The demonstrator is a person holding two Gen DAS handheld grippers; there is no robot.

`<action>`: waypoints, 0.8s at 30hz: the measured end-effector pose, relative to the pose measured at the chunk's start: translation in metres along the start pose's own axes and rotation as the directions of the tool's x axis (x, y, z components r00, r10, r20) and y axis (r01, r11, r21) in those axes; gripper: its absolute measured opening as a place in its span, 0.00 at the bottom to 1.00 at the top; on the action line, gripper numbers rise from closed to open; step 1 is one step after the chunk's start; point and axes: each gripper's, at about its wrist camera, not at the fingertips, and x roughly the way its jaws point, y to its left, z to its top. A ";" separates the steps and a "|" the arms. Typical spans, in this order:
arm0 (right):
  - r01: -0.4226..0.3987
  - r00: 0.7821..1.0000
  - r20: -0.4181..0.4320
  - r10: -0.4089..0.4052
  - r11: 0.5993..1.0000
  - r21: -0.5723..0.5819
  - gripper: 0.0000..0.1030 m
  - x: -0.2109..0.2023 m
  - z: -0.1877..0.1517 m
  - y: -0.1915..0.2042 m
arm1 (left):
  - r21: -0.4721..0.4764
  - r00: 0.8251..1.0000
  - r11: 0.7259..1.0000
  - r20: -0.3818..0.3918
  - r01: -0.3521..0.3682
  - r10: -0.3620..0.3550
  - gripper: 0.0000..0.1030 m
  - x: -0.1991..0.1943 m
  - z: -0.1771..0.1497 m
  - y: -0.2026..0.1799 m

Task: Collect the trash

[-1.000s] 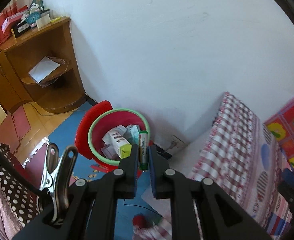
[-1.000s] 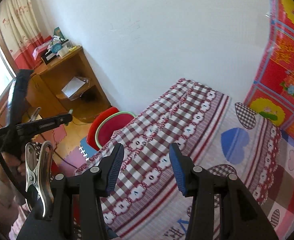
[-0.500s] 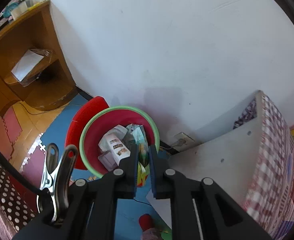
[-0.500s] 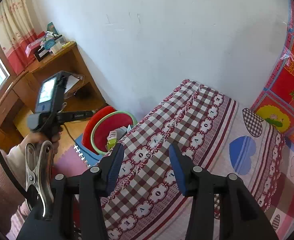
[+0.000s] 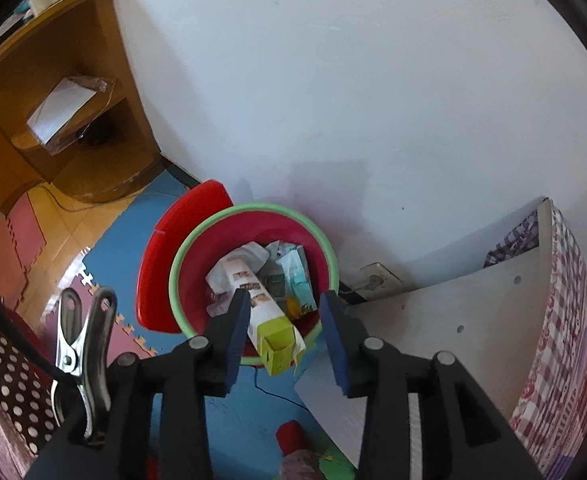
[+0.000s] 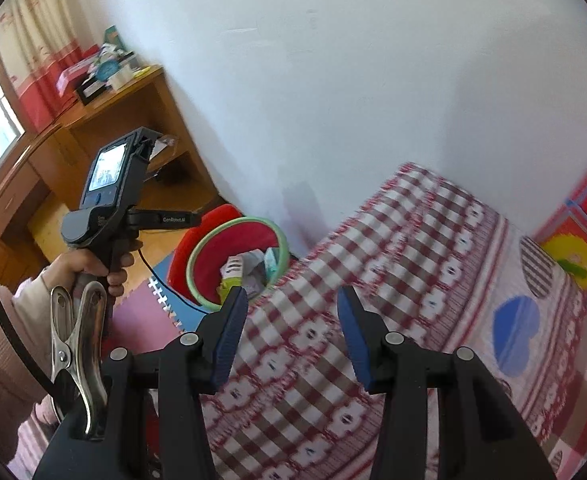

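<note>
Released just now from the left gripper [image 5: 285, 332]: jaws freshly opened to a moderate gap, nothing pinched, where a slim green-capped tube sat clamped a second ago. Parked directly over the red bin [image 5: 197, 272] with the pale green rim, at 12 o'clock of the pads. Tube itself not clearly findable among the contents; likely dropped in beside the white-and-lime carton [image 5: 261, 312] and crumpled wrappers [image 5: 293, 272]. Means one piece of trash delivered, so probably time to pull back and look for the next. Further right, right gripper [image 6: 293, 320] spread moderately wide, empty, hovering over the checked bedspread [image 6: 413, 240], bin at its 11 o'clock, no trash visible near it.
</note>
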 end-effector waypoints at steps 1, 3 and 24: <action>-0.008 1.000 -0.002 0.008 1.000 -0.010 0.47 0.004 0.002 0.004 | -0.006 1.000 1.000 0.000 0.000 0.000 0.40 -0.002 -0.002 0.001; -0.025 1.000 -0.010 0.025 1.000 -0.015 0.47 0.012 0.006 0.011 | -0.029 1.000 1.000 -0.009 -0.005 0.004 0.41 -0.003 -0.008 0.007; -0.120 0.965 -0.230 0.122 0.993 0.022 0.46 0.171 0.048 0.096 | -0.255 0.998 0.965 0.031 -0.053 0.063 0.41 -0.055 -0.066 0.096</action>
